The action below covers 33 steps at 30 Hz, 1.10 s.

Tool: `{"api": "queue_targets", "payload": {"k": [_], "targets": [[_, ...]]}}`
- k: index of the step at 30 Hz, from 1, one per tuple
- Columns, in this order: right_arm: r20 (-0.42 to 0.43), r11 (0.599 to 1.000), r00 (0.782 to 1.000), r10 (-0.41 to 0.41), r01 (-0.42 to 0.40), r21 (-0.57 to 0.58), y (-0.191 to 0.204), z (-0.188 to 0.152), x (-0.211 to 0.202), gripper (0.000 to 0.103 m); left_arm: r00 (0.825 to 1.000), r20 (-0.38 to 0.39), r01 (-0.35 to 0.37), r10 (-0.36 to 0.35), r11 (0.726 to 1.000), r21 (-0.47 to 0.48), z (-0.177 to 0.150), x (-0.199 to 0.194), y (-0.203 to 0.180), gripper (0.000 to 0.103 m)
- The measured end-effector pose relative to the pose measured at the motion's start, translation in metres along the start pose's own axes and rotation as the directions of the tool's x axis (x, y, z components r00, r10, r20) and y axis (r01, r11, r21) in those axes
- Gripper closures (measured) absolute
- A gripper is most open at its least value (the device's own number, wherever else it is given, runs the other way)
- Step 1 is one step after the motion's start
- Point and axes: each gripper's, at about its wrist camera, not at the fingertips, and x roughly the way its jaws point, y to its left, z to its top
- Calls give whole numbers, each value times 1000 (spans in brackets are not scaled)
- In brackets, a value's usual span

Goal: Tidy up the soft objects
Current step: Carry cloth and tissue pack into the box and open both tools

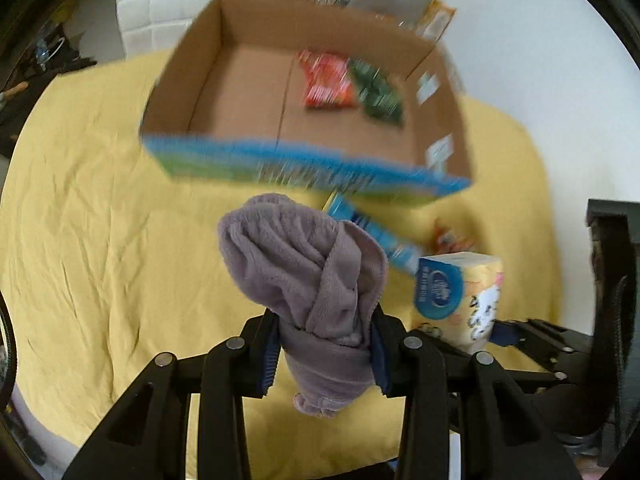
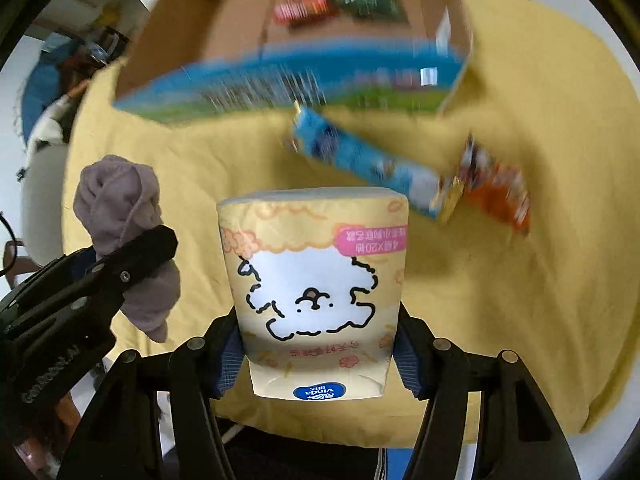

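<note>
My left gripper (image 1: 324,344) is shut on a bunched mauve towel (image 1: 304,264), held above the yellow cloth; the towel also shows in the right wrist view (image 2: 120,204). My right gripper (image 2: 318,352) is shut on a yellow tissue pack (image 2: 316,280) printed with a cartoon sheep; the pack also shows in the left wrist view (image 1: 460,292). An open cardboard box (image 1: 248,92) with a blue-green printed front stands ahead, holding a red packet (image 1: 326,80) and a green packet (image 1: 378,92).
A yellow cloth (image 1: 100,220) covers the table. A blue carton (image 2: 360,164) and an orange snack packet (image 2: 496,192) lie on it in front of the box. A white chair (image 1: 160,4) stands behind at left. The background is motion-blurred.
</note>
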Motion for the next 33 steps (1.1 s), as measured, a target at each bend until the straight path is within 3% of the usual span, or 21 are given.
{"api": "queue_targets", "payload": {"k": [2, 6, 12, 21, 28, 31, 33], "targets": [[28, 1000, 999, 22, -22, 2, 2, 15, -18, 38, 999, 17, 37, -37, 999, -2, 18, -25, 7, 69], [83, 999, 996, 43, -45, 11, 0, 54, -48, 38, 997, 36, 65, -65, 998, -5, 66, -34, 3, 69], [142, 999, 990, -3, -3, 45, -3, 120, -63, 38, 999, 33, 36, -35, 999, -18, 138, -24, 11, 69], [50, 992, 997, -57, 51, 115, -28, 195, 0, 38, 999, -54, -3, 0, 998, -58, 219, 36, 40, 69], [-53, 990, 995, -85, 90, 110, -34, 213, 59, 38, 989, -149, -26, 15, 997, -77, 255, 92, 57, 68], [-62, 986, 988, -138, 143, 89, -31, 217, 77, 38, 986, -162, -62, 49, 995, -74, 265, 110, 64, 68], [-68, 989, 991, -119, 124, 75, -28, 218, 84, 38, 984, -169, -75, 62, 994, -73, 272, 119, 68, 68]]}}
